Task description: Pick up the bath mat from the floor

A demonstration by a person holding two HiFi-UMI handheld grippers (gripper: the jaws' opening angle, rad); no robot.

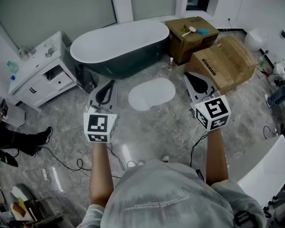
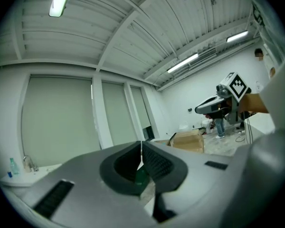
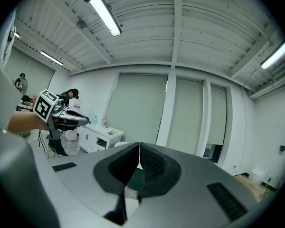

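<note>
The bath mat [image 1: 152, 93] is a white oval lying flat on the grey marble floor in front of the bathtub [image 1: 118, 45]. In the head view my left gripper [image 1: 112, 83] is held in the air to the mat's left, and my right gripper [image 1: 187, 75] is in the air to its right. Neither touches the mat. Both point up and forward; their own views show walls and ceiling, not the mat. The left gripper [image 2: 141, 147] is shut with nothing between its jaws. The right gripper [image 3: 139, 148] is shut and holds nothing too.
Two cardboard boxes [image 1: 223, 61] stand at the back right beside the tub. A white vanity cabinet [image 1: 40, 72] is at the left. Cables [image 1: 66, 167] trail over the floor near my feet. A seated person's legs [image 1: 19, 139] are at the far left, and a small bottle [image 1: 170, 62] stands near the tub.
</note>
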